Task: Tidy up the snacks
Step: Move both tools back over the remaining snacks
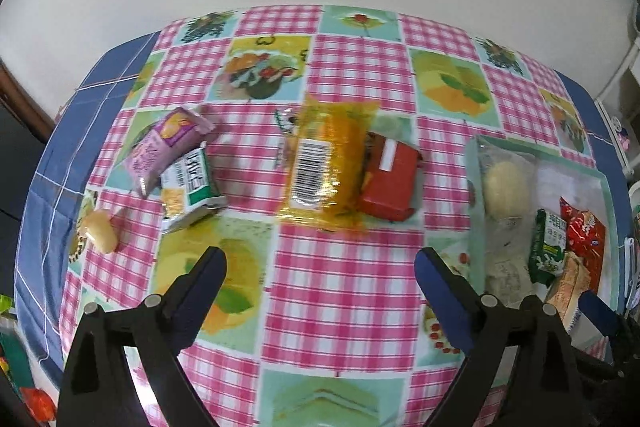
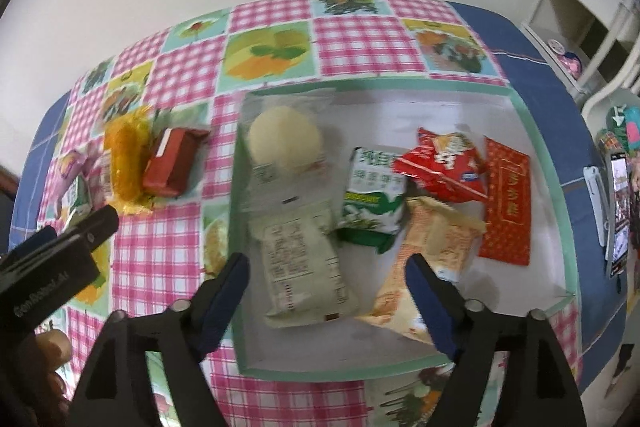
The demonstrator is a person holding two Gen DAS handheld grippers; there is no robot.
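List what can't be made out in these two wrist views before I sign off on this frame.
- Left wrist view: the box and its snacks are partly hidden by the left hand-held gripper and the picture's edge.
- Right wrist view: print on the pale packet is blurred.
- Right wrist view: the purple packet is small and smeared.
- Left wrist view: items at the bottom-left corner are cut off.

Print on the pale packet in the tray blurred, unreadable. Orange packet overlaps the red packet's left edge. Purple packet covers the far end of the green-and-white packet. Left tool cut off at the right-wrist view's left edge
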